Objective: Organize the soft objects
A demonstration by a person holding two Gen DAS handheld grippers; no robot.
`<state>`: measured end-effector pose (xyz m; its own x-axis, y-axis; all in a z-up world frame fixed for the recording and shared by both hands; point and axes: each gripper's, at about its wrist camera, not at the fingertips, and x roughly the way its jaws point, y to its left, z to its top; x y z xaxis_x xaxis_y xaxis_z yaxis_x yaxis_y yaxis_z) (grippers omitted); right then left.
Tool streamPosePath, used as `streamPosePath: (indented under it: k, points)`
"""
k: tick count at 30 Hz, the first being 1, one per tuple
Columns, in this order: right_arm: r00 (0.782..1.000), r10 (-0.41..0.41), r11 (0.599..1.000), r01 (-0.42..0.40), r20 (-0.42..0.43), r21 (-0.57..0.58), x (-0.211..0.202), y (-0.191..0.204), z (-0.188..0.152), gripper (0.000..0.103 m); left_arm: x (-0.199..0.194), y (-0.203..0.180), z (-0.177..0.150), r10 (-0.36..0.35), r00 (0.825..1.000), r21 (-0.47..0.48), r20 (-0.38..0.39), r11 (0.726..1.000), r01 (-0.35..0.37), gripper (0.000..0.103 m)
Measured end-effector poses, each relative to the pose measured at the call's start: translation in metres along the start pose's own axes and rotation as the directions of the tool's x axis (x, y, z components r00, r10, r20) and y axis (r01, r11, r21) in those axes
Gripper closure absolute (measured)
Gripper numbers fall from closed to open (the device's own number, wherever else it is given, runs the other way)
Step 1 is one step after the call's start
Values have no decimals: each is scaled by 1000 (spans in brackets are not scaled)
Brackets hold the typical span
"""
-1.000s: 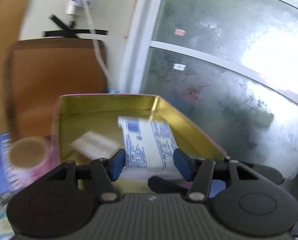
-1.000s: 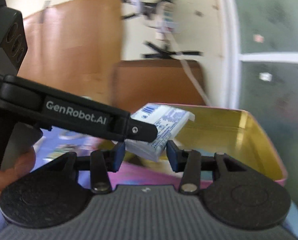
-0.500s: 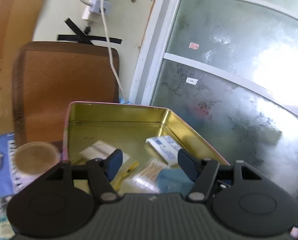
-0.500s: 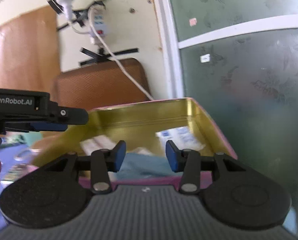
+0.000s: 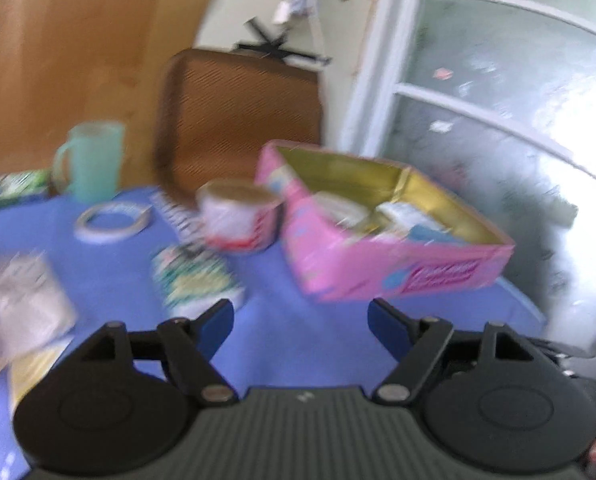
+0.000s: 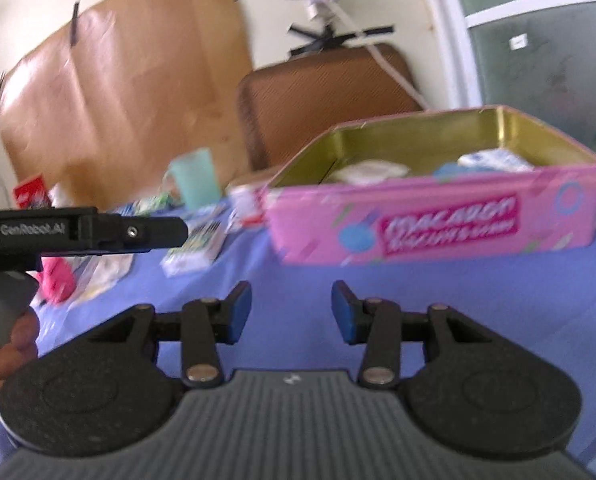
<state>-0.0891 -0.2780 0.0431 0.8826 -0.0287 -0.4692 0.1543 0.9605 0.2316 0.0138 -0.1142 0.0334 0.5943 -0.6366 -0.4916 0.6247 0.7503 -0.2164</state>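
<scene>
On the blue surface (image 5: 298, 280) ahead of me sits the pink tin (image 6: 434, 216), lid off, w/ a few soft packs already inside: a white-blue packet (image 6: 494, 160) at its right end, a pale one nearer the middle. More soft stuff lies loose to the left: a green-patterned pack (image 5: 194, 276) just beyond my left fingertip, and a whitish pouch (image 5: 22, 304) further left. I'd go for the patterned pack next. It looks light and squashy, prob. slick film wrap, so I'd pinch across its short width near the middle, not by a corner, or it'll fold and slip.

My left hand-held gripper (image 5: 300, 322) has nothing between its jaws, and they're opening wider; it hangs over bare surface, tilted down a bit, tin to the front-right. My right hand-held gripper (image 6: 292, 312) has its jaws parted about halfway, also empty, aimed low at the surface just short of the tin's front wall. From the right view I see the left tool held level by a hand (image 6: 6, 364) at the far left. Views are blurry, so pack details are a guess.
</scene>
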Motion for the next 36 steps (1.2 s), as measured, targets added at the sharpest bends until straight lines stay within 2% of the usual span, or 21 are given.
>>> streamPosePath:
  k: [3, 5, 10, 17, 20, 22, 24, 26, 30, 31, 33, 35, 36]
  points:
    - [999, 5, 1000, -5, -41, 11, 4, 6, -7, 56, -4, 16, -13, 87, 996, -34, -29, 996, -88, 27]
    - [998, 10, 1000, -9, -59, 20, 4, 9, -10, 56, -9, 24, -20, 112, 993, -59, -36, 992, -114, 28]
    - [997, 3, 1000, -2, -81, 12, 4, 19, -16, 56, -25, 43, -28, 122, 992, -95, -23, 988, -124, 28]
    - [996, 13, 1000, -13, -85, -7, 5, 31, -19, 55, -72, 60, -22, 111, 992, -139, 60, 985, -102, 28]
    - [995, 30, 999, -32, -96, -25, 10, 41, -21, 55, -96, 75, -21, 176, 979, -151, 100, 975, -160, 27]
    - [994, 56, 997, -61, -97, -45, 12, 49, -22, 55, -110, 89, -25, 246, 962, -175, 119, 959, -224, 27]
    - [990, 98, 991, -106, -97, -77, 14, 60, -21, 55, -123, 109, -33, 323, 939, -225, 122, 930, -291, 27]
    - [984, 142, 980, -155, -108, -123, 18, 78, -19, 55, -135, 129, -44, 387, 915, -293, 117, 893, -341, 28]
    - [961, 243, 936, -268, -133, -229, 32, 122, -13, 49, -149, 160, -72, 510, 854, -384, 104, 813, -438, 28]
    - [953, 267, 922, -295, -140, -249, 38, 133, -11, 46, -150, 166, -77, 517, 850, -402, 99, 802, -442, 28]
    - [939, 300, 901, -336, -167, -275, 52, 156, -6, 46, -153, 177, -81, 487, 868, -459, 99, 796, -394, 29]
    - [928, 317, 886, -364, -197, -288, 71, 178, 0, 45, -155, 179, -81, 499, 860, -480, 106, 783, -395, 29]
    - [922, 329, 878, -379, -207, -293, 80, 189, 5, 45, -154, 180, -81, 487, 868, -481, 97, 787, -388, 29]
